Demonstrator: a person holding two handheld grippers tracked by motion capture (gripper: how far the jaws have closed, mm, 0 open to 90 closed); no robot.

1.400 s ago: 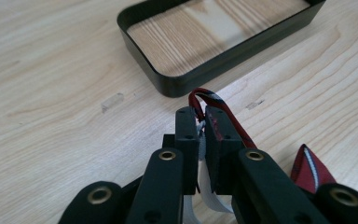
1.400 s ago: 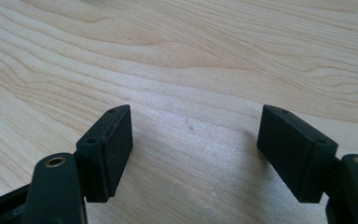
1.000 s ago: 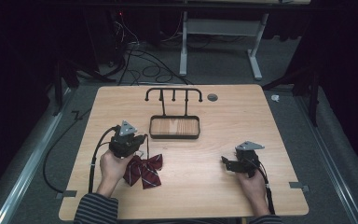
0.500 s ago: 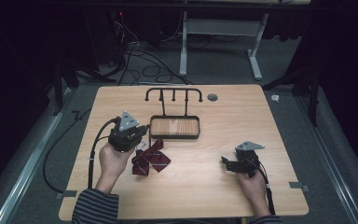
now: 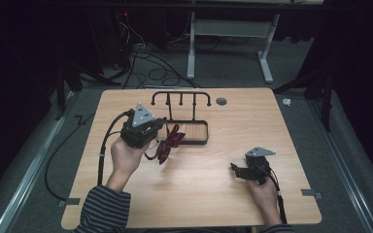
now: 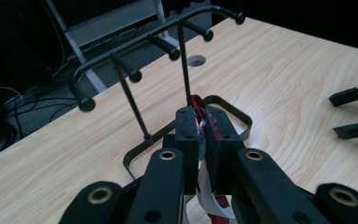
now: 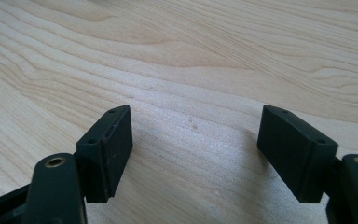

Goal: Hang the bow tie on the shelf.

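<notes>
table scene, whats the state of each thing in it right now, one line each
left gripper: shut on the bow tie, held above the table
bow tie: dark red, pinched by its strap, hanging off the table
rack: upright, its pegs bare
tray: flat on the table, under the rack
right gripper: open, nothing between its jaws, low over the table

The room is dim and nearly black around the edges in the high view, with light falling from above onto the pale bench (image 5: pixel 213 194), which stands out brightly. Shadows there are soft and short. That view is slightly grainy. In the left gripper view the near claw arms are blurred while the black rack (image 6: pixel 135 74) is sharp. The right gripper view is evenly lit, with a faint shadow between the pads.
</notes>
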